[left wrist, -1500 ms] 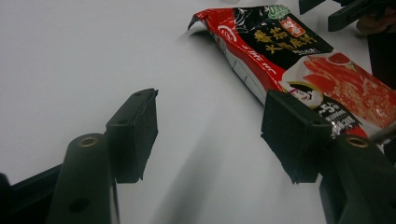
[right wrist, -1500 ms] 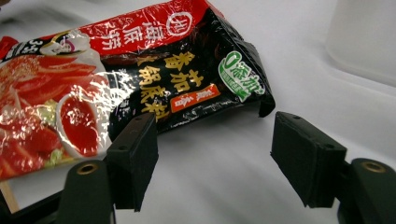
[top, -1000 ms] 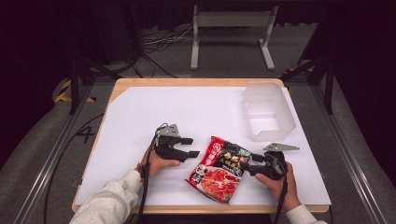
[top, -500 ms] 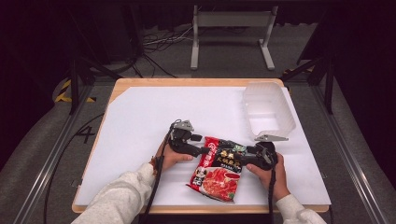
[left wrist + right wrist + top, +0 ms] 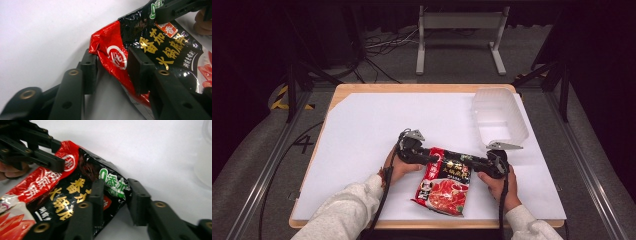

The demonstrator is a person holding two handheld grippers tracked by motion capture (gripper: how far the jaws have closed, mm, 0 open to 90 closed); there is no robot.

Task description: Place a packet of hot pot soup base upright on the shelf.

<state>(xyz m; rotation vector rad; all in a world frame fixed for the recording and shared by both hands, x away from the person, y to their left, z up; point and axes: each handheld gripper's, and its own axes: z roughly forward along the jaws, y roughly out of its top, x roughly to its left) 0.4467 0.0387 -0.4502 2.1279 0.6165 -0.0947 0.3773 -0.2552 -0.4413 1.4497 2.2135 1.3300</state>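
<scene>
Glossy red-and-black foil sachet (image 5: 443,181) — light, limp, slippery — lies near the white table's (image 5: 362,130) near edge; left gripper (image 5: 112,72) and right gripper (image 5: 113,195) straddle its far corners, jaws open — best pinched at the sealed top edge.

My wooden table (image 5: 362,91) is covered by a white sheet (image 5: 377,130). A clear plastic container (image 5: 498,117) sits at the sheet's far right corner. The red-and-black packet (image 5: 444,182) lies nearer me than the container, to its left.
</scene>
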